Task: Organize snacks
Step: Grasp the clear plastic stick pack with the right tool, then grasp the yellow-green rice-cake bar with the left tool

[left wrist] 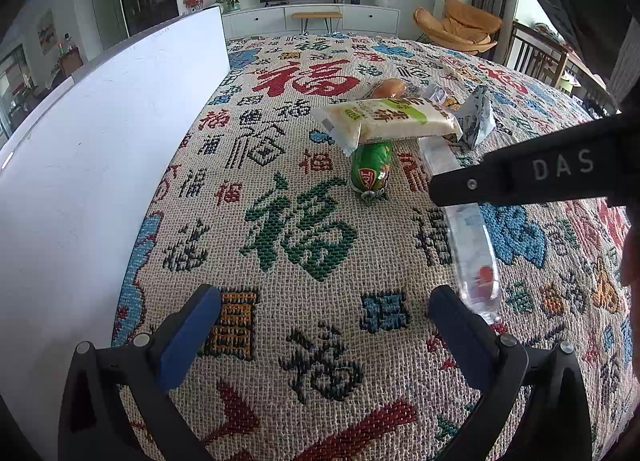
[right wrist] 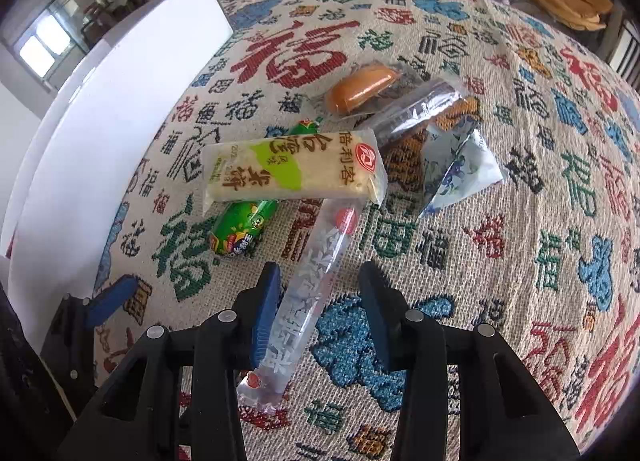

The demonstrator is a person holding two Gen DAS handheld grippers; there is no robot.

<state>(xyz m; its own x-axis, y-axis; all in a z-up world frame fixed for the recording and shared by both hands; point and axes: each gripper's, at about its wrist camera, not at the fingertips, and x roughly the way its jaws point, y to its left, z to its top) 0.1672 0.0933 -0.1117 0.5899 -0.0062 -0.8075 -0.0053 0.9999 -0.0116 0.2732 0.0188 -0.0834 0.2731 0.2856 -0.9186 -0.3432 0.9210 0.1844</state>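
The right gripper (right wrist: 316,293) is reaching steeply down over the patterned woven cloth (right wrist: 500,261), its blue-padded jaws standing partly apart with the long clear stick packet (right wrist: 308,285) lying between them; the left pad (right wrist: 266,309) is lying against the packet's edge, while the other pad is standing clear of it, so nothing is being pinched; the packet is stretching from under the gripper up toward the pile of snacks; there, the cream rice-cracker pack (right wrist: 292,173) is lying across the green sausage (right wrist: 240,233), with the orange bun in clear wrap (right wrist: 362,91) beyond it and the blue-flowered triangular pouch (right wrist: 460,169) off to its right, a clear bag (right wrist: 416,111) lying between bun and pouch; the left gripper (left wrist: 324,325) is hovering with its jaws spread wide and nothing between them, the stick packet's end lying just beside its right finger; a white board (left wrist: 80,181) is lying along the cloth's left side.
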